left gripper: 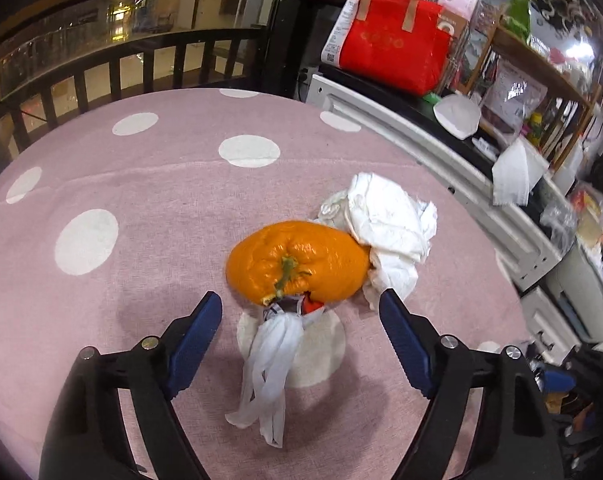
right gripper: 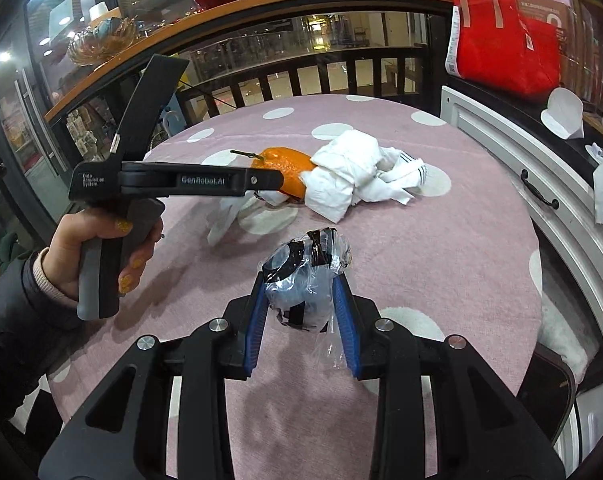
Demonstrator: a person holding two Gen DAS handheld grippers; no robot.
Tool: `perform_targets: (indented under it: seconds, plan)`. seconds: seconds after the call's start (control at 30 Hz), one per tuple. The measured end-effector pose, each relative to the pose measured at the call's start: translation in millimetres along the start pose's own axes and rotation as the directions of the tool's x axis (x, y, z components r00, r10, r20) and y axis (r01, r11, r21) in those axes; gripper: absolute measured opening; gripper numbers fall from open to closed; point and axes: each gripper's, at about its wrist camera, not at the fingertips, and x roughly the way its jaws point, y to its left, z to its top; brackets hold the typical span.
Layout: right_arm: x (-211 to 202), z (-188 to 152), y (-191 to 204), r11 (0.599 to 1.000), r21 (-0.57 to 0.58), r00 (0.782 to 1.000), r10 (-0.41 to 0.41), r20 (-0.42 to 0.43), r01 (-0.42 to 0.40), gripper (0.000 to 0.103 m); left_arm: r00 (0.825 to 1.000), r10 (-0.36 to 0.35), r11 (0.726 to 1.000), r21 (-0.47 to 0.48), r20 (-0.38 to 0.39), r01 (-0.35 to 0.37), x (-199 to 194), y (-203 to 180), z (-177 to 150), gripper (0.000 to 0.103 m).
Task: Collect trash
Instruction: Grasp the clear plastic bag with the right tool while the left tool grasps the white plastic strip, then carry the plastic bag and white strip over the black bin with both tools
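An orange fruit (left gripper: pixel 297 262) with a green stem lies on the pink dotted tablecloth (left gripper: pixel 141 200). A crumpled white tissue wad (left gripper: pixel 385 224) touches its right side. A twisted white plastic strip (left gripper: pixel 269 364) trails from under the orange toward me. My left gripper (left gripper: pixel 301 304) is open, fingers either side of the strip just short of the orange; it also shows in the right wrist view (right gripper: pixel 275 180). My right gripper (right gripper: pixel 301 280) is shut on a crumpled clear-and-black plastic wrapper (right gripper: pixel 305 276) above the cloth. The orange (right gripper: pixel 287 168) and tissue (right gripper: pixel 353 172) lie beyond it.
A white cabinet (right gripper: pixel 521 168) with a dark handle borders the table on the right, carrying a red bag (right gripper: pixel 505 44) and white paper pieces (right gripper: pixel 563 114). A dark wooden railing (right gripper: pixel 321 76) runs behind the table. Cluttered shelves (left gripper: pixel 541 92) stand at far right.
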Motion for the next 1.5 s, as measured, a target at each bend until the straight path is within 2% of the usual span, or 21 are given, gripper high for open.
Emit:
perform_targets:
  seconds: [0.03,0.13,0.17,0.2,0.27,0.33,0.67,0.8,0.93,1.13,1.5]
  plan:
    - [0.3,-1.3,-1.6,1.000,0.003,1.000,0.000,-0.002,0.000,0.033,1.000,0.018,1.000,0.021,-0.005,-0.018,2.0,-3.1,-2.6,0.078]
    - [2.3,-3.2,-5.2,1.000,0.021,1.000,0.004,-0.005,-0.004,0.033,0.997,0.053,0.997,0.064,-0.047,-0.050,12.4,-7.1,-9.0,0.057]
    - [2.8,-2.9,-5.7,1.000,0.026,1.000,0.004,-0.004,-0.004,0.033,0.997,0.055,0.997,0.065,-0.059,-0.051,15.4,-6.4,-10.0,0.048]
    - [2.2,-3.3,-6.0,1.000,0.030,1.000,0.004,-0.001,-0.004,0.033,0.996,0.058,0.997,0.062,-0.069,-0.054,18.0,-5.2,-11.6,0.032]
    - [-0.5,-4.7,-7.0,1.000,0.031,1.000,0.003,0.004,-0.003,0.033,0.996,0.063,0.997,0.045,-0.065,-0.060,17.7,-1.4,-14.2,0.015]
    - [-4.2,-6.2,-7.0,0.999,0.032,1.000,-0.001,0.008,0.001,0.033,0.998,0.049,0.998,0.035,-0.043,-0.048,9.4,-0.1,-15.8,0.010]
    - [-21.8,-16.2,-9.0,0.999,0.045,1.000,-0.009,0.025,0.008,0.033,0.997,-0.004,0.999,0.039,0.079,0.001,-53.3,-17.2,-34.3,0.005]
    - [-32.4,-21.4,-10.3,0.999,0.050,0.999,-0.014,0.034,0.012,0.033,0.987,0.006,0.997,0.075,0.158,-0.018,-86.1,-29.8,-39.6,0.005]
    - [-45.2,-26.6,-11.8,0.998,0.058,0.998,-0.020,0.053,0.017,0.033,0.981,-0.011,0.996,0.085,0.194,-0.006,-106.0,-39.5,-40.9,0.005]
    - [-70.3,-40.3,-24.0,0.995,0.087,0.996,-0.052,0.076,0.045,0.033,0.976,-0.062,0.995,0.084,0.211,0.045,-115.4,-56.7,-51.8,0.005]
    - [-116.9,-78.5,-66.6,0.972,0.192,0.983,-0.155,0.097,0.134,0.033,0.971,-0.166,0.983,0.106,0.174,0.149,-107.6,-102.0,-76.8,0.005]
